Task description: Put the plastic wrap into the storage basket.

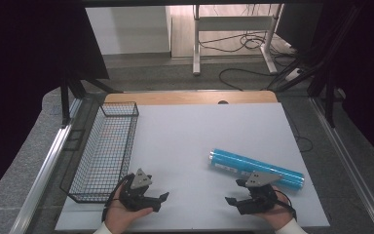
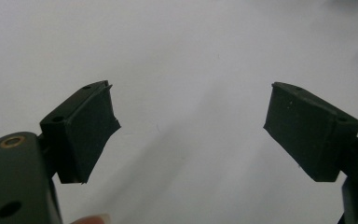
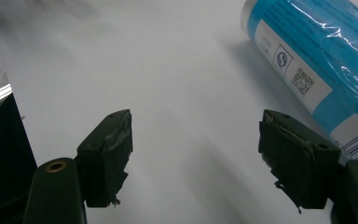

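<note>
blue tube (image 1: 255,168) lying flat near the tabletop's right edge, glossy wrap with white label, right gripper (image 1: 236,202) just beside it at the front edge, jaws apart and empty, left gripper (image 1: 161,200) wide, empty, bare white tabletop (image 1: 195,136) between, wire basket (image 1: 104,151) along the left edge

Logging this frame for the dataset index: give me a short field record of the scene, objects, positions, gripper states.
surface: white table top
object: blue roll, lying flat, right half of the table
container: black wire basket, left edge of the table, nothing seen in it
left gripper: open, nothing between its fingers, held low near the basket's near end
right gripper: open, nothing between its fingers, just in front of the roll, apart from it
contact: neither gripper touches the roll
</note>
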Motion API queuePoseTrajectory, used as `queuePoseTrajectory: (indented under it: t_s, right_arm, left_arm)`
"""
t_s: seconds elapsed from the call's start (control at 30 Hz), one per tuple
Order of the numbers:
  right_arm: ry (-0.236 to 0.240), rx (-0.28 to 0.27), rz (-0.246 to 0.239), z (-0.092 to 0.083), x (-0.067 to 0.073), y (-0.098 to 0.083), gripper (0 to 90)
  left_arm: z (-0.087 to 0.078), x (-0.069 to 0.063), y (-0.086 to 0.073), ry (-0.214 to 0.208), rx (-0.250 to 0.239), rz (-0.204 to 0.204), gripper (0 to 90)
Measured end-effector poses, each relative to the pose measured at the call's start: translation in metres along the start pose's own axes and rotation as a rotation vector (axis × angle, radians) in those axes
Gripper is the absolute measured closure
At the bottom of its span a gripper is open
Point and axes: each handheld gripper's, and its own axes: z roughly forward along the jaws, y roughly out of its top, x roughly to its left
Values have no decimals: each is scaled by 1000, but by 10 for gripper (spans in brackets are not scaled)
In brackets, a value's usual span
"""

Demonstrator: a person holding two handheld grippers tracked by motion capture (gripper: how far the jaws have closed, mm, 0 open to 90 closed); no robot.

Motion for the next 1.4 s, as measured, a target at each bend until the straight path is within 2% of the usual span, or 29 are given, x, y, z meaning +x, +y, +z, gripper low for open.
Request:
queuePoseTrajectory:
  t_s: [0.53, 0.63, 0.77, 0.87, 1.0, 1.13, 1.23, 1.3, 1.4]
  right_arm:
    - [10, 17, -23, -1, 4, 10, 263]
    - [15, 22, -22, 0, 5, 11, 263]
    - [15, 41, -55, 1, 8, 16, 266]
    - [16, 47, -61, 1, 9, 18, 266]
    - [13, 47, -73, -3, 10, 25, 266]
    - [11, 40, -61, -8, 7, 35, 260]
    - [3, 34, -65, -10, 7, 40, 258]
    - [-9, 41, -84, -14, 3, 49, 234]
    - [2, 44, -87, -17, -1, 55, 220]
  left_arm:
    - [-5, 0, -4, -5, -7, 7, 155]
    - [-7, 1, -6, -4, -12, -3, 156]
    - [-9, 3, -6, 2, -19, -1, 156]
    - [-9, 3, -6, 2, -22, -1, 156]
    - [-9, 2, -7, -2, -16, 9, 157]
    - [-9, 0, -8, -13, -13, 25, 157]
    - [-10, 0, -9, -14, -13, 27, 157]
    - [-10, 1, -9, -8, -13, 25, 157]
    - [-11, 1, -9, -5, -19, 16, 158]
